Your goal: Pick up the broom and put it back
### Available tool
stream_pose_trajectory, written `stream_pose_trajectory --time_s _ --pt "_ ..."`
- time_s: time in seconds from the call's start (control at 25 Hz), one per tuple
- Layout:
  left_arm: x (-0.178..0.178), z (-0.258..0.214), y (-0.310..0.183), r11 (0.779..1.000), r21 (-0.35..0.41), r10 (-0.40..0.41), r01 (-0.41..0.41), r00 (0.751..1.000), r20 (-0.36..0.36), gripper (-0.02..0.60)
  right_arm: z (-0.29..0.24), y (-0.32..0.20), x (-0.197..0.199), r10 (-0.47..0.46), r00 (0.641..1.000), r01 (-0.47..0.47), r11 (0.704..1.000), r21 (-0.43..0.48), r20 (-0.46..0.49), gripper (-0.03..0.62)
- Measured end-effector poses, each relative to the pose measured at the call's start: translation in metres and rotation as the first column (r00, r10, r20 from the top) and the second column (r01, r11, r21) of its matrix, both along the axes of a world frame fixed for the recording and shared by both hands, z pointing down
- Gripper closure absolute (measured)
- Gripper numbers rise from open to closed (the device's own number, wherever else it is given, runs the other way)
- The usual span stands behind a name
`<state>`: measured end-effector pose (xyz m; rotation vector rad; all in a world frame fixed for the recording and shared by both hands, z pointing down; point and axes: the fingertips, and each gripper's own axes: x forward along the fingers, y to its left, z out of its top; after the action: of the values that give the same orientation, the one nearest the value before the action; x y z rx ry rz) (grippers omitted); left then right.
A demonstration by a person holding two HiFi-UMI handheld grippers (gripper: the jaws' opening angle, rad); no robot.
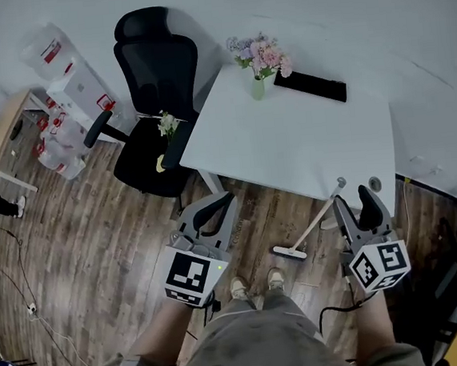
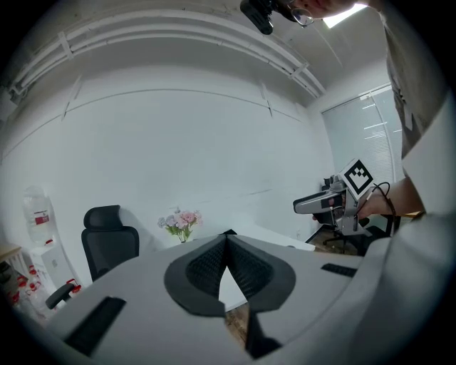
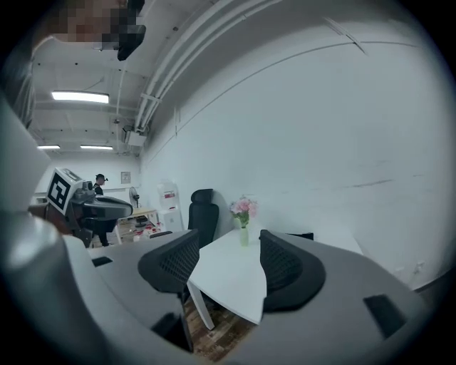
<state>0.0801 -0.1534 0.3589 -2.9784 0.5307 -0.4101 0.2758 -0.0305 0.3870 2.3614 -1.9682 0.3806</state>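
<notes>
A broom (image 1: 318,223) with a pale handle leans against the white table's near edge. Its flat head (image 1: 290,252) rests on the wooden floor just ahead of my shoes. My right gripper (image 1: 354,201) hovers just right of the handle's top, open, with nothing between its jaws (image 3: 226,260). To the left of the broom, my left gripper (image 1: 228,197) is shut, its tips meeting on nothing (image 2: 226,237). Neither gripper touches the broom. Neither gripper view shows the broom.
The white table (image 1: 289,144) carries a vase of pink flowers (image 1: 260,61) and a black flat object (image 1: 310,86). A black office chair (image 1: 154,97) stands at its left. White appliances (image 1: 71,89) and a wooden desk (image 1: 2,131) are far left. A cable (image 1: 40,309) trails across the floor.
</notes>
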Motion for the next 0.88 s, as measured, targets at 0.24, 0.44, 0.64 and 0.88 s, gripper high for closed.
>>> stream_pose_trajectory --time_s 0.24,0.44,0.64,0.88 --pt "0.046 0.032 -0.002 0.998 -0.051 0.049 -0.047 0.998 0.037 0.565 0.051 0.001 0.047 0.092 0.995 -0.094 0.993 -0.066 -0.026 0.326" --pt "0.074 0.073 -0.003 0.992 -0.111 0.07 -0.061 0.994 0.081 0.565 0.111 -0.002 0.069 0.125 0.992 -0.121 0.983 -0.14 0.019 0.324" --pt "0.093 0.11 -0.001 0.987 -0.146 0.086 -0.066 0.988 0.131 0.565 0.168 -0.003 0.086 0.146 0.987 -0.13 0.971 -0.203 0.069 0.325" --pt "0.1 0.156 0.002 0.979 -0.198 0.096 -0.056 0.976 0.198 0.565 0.23 -0.006 0.103 0.182 0.974 -0.141 0.953 -0.267 0.135 0.326"
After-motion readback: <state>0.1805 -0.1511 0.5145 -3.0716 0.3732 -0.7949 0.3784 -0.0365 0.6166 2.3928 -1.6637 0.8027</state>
